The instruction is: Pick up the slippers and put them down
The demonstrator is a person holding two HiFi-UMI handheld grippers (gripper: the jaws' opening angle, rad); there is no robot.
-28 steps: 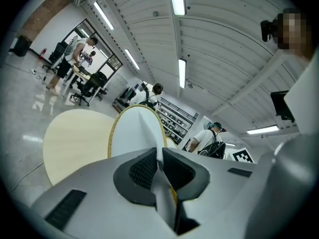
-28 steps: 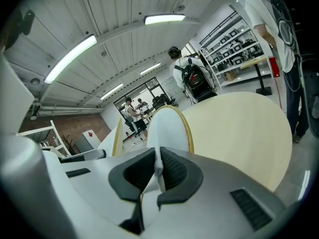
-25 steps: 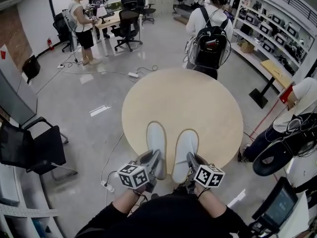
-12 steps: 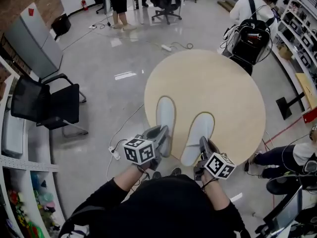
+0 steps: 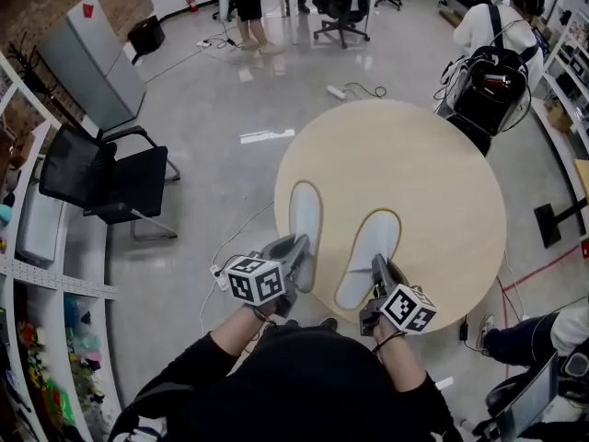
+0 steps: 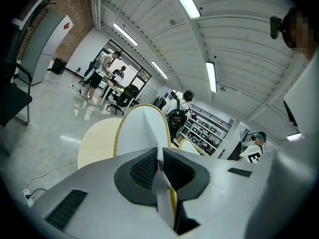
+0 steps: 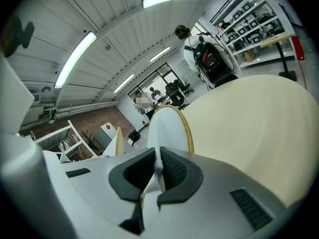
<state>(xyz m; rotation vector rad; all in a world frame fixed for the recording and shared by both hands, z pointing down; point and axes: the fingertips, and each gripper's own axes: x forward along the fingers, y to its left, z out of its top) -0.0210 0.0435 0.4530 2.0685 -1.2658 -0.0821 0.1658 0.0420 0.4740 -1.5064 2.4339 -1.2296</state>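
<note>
Two white slippers with yellow-edged soles lie side by side over the near part of the round wooden table point(image 5: 433, 191). My left gripper point(image 5: 299, 267) is shut on the heel of the left slipper point(image 5: 306, 217), whose sole stretches away from it point(image 6: 142, 131) past the pinching pads point(image 6: 160, 171). My right gripper point(image 5: 377, 276) is shut on the heel of the right slipper point(image 5: 370, 251). In the right gripper view that slipper point(image 7: 169, 131) runs ahead of the closed gripper point(image 7: 158, 171) above the table point(image 7: 249, 128). Whether the soles touch the tabletop is unclear.
A black office chair point(image 5: 110, 178) and a grey cabinet point(image 5: 92, 63) stand to the left. A power strip point(image 5: 219, 273) with cables lies on the floor by the table's edge. A person with a black backpack point(image 5: 492, 72) stands at the table's far right. Shelves line the left edge.
The head view has swung left, so the table sits further right. Both grippers, still shut on the slippers, have shifted a little across the table's near left edge.
</note>
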